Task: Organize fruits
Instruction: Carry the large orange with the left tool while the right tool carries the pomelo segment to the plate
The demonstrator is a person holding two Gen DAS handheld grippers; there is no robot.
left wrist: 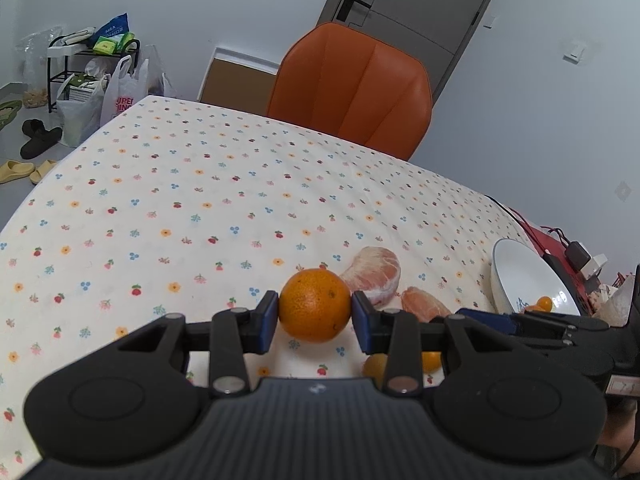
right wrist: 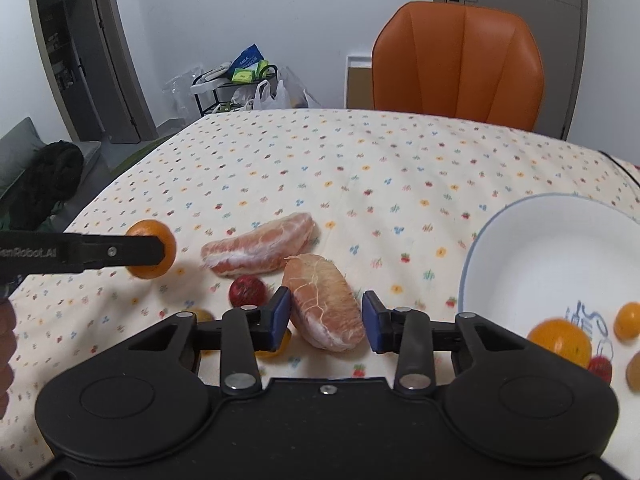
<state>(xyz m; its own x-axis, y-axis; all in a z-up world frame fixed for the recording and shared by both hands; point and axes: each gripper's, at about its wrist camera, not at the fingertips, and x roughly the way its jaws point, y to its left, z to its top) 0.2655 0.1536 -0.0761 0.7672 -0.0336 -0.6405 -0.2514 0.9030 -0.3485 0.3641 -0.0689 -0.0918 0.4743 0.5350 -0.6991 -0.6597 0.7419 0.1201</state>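
My left gripper (left wrist: 315,312) is shut on a round orange (left wrist: 315,305), held just above the flowered tablecloth; it also shows in the right wrist view (right wrist: 154,249). My right gripper (right wrist: 326,318) is open around a peeled pomelo segment (right wrist: 326,306) that lies on the cloth; its pads are not touching it. A second pomelo segment (right wrist: 260,246) lies behind. A red fruit (right wrist: 247,290) and small yellow fruits (right wrist: 278,344) lie near the right gripper's left finger. A white bowl (right wrist: 532,256) at the right holds an orange (right wrist: 562,340) and several small fruits.
An orange chair (right wrist: 460,64) stands behind the table's far edge (right wrist: 360,114). Cables and a red box (left wrist: 560,248) lie by the bowl in the left wrist view. Bags and a black rack (left wrist: 92,76) stand on the floor at the left.
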